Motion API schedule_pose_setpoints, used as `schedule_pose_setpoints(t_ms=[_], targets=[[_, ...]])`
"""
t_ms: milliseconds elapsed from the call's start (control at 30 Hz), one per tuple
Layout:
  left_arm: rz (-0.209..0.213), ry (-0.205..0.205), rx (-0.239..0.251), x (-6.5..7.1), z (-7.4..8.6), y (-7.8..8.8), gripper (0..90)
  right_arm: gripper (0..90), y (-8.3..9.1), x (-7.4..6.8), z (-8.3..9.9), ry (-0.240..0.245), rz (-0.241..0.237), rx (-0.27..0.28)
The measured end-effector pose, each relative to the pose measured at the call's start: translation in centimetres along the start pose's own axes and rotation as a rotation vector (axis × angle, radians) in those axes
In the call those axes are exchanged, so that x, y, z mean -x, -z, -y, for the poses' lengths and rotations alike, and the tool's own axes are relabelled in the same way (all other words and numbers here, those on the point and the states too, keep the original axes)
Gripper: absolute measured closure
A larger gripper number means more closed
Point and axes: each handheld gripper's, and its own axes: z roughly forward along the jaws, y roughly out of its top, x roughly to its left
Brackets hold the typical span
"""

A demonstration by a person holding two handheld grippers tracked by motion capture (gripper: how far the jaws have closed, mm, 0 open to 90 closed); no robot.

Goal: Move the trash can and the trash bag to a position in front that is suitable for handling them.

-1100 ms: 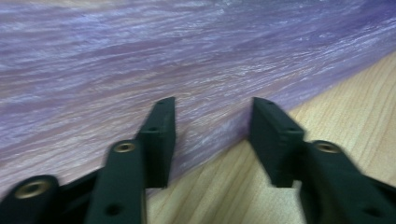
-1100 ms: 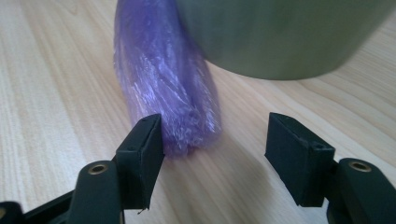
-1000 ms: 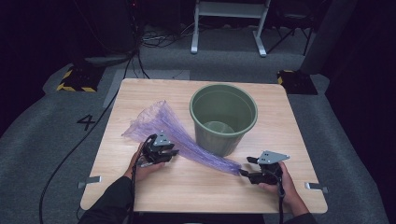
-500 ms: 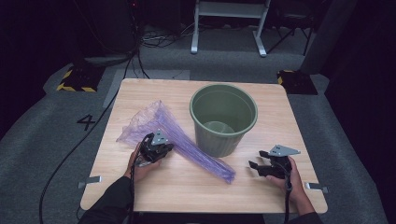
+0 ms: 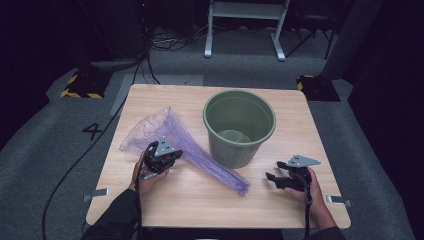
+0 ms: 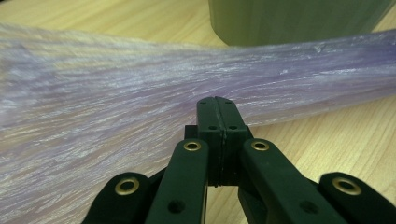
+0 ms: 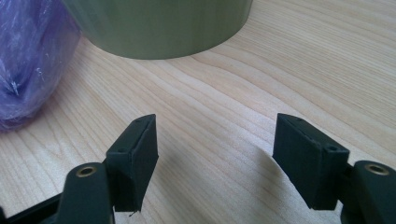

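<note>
the purple plastic bag (image 5: 176, 145) lies flat on the desk (image 5: 165, 200), just beside the green bucket (image 5: 239, 127), its twisted tail trailing past the bucket's base. the left tongs (image 5: 167, 159) have just pinched together at the bag's near edge; whether film is caught between them i cannot tell. best to lift slowly and confirm the film comes up. the right tongs (image 5: 272, 176) stand wide and empty, clear of the tail they held a second ago, which has since slackened.
</note>
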Motion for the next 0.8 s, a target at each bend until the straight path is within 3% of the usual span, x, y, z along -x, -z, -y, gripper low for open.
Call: schedule_pose_setpoints(t_ms=[800], targets=[[-0.053, 0.055, 0.172, -0.8, -1.0, 3.1, 90.0, 30.1, -0.2, 0.0, -0.1, -0.002, 0.01, -0.018]])
